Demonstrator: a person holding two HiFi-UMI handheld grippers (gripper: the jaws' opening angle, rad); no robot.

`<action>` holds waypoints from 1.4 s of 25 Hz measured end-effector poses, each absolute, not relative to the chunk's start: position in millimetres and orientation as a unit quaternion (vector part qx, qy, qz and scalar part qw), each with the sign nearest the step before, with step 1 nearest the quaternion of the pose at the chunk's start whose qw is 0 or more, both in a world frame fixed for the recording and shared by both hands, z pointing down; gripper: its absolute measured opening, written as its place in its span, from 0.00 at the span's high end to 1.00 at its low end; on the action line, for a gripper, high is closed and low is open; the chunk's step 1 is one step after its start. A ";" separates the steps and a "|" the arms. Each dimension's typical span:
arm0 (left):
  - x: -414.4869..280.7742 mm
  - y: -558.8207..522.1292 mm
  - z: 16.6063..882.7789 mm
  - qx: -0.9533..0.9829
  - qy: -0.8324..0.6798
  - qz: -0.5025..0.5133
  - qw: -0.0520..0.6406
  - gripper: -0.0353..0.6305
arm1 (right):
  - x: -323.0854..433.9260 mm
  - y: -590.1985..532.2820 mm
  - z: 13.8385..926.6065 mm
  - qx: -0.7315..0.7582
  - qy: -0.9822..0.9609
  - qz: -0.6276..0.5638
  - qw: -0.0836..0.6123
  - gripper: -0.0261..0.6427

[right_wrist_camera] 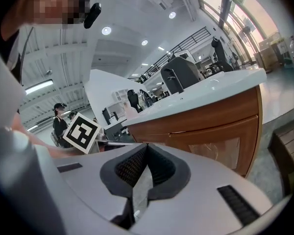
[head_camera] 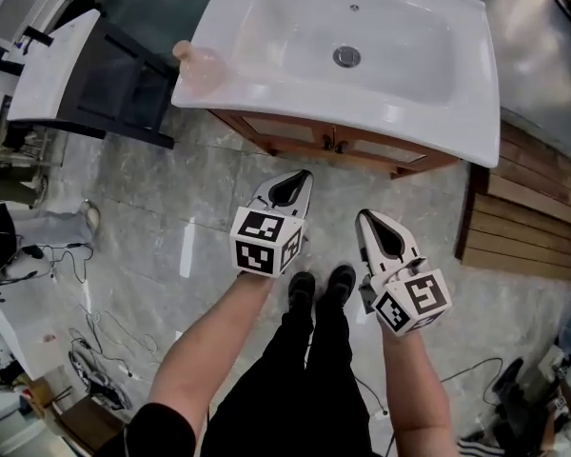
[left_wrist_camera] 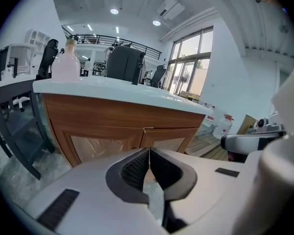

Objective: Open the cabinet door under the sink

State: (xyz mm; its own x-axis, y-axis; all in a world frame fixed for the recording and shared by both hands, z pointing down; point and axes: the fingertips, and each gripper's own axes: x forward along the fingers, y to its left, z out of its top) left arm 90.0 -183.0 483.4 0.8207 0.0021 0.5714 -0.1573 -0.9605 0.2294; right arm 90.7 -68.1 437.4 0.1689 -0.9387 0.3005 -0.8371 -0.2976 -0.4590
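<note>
A white sink basin (head_camera: pixel 266 84) sits on a wooden cabinet (head_camera: pixel 362 150) whose two doors are closed. In the left gripper view the doors (left_wrist_camera: pixel 108 138) meet at a seam straight ahead, under the countertop. Both grippers hang in front of the cabinet, above the floor, touching nothing. My left gripper (head_camera: pixel 302 179) points at the cabinet's middle, jaws shut and empty (left_wrist_camera: pixel 149 152). My right gripper (head_camera: pixel 365 219) is a little further back and to the right, also shut and empty (right_wrist_camera: pixel 146 147). The right gripper view shows the cabinet front (right_wrist_camera: pixel 220 141) from the side.
A pale bottle (head_camera: pixel 200 65) stands on the sink's left corner. A black frame with a white top (head_camera: pixel 114 84) is left of the cabinet. A wooden plank platform (head_camera: pixel 533 217) lies to the right. Cables (head_camera: pixel 86 350) trail on the grey floor. The person's shoes (head_camera: pixel 319 288) are below the grippers.
</note>
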 end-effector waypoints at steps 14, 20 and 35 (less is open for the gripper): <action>133.5 -196.0 596.0 0.941 -0.011 0.317 0.117 0.73 | 97.6 -89.6 501.9 -0.762 0.589 -0.261 0.071 0.94; 156.9 -196.1 638.5 0.932 -0.002 0.345 0.112 0.72 | 114.7 -86.0 519.8 -0.767 0.579 -0.267 0.072 0.94; 182.8 -205.3 680.0 0.918 -0.032 0.374 0.124 0.79 | 126.3 -74.2 545.6 -0.769 0.564 -0.293 0.067 0.94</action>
State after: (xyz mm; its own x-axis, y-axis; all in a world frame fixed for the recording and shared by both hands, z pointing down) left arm 182.8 -205.3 680.0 0.7182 0.0351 0.6950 -0.1511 -0.9670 0.2050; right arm 126.3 -74.2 545.6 0.1925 -0.9068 0.3750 -0.8288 -0.3548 -0.4327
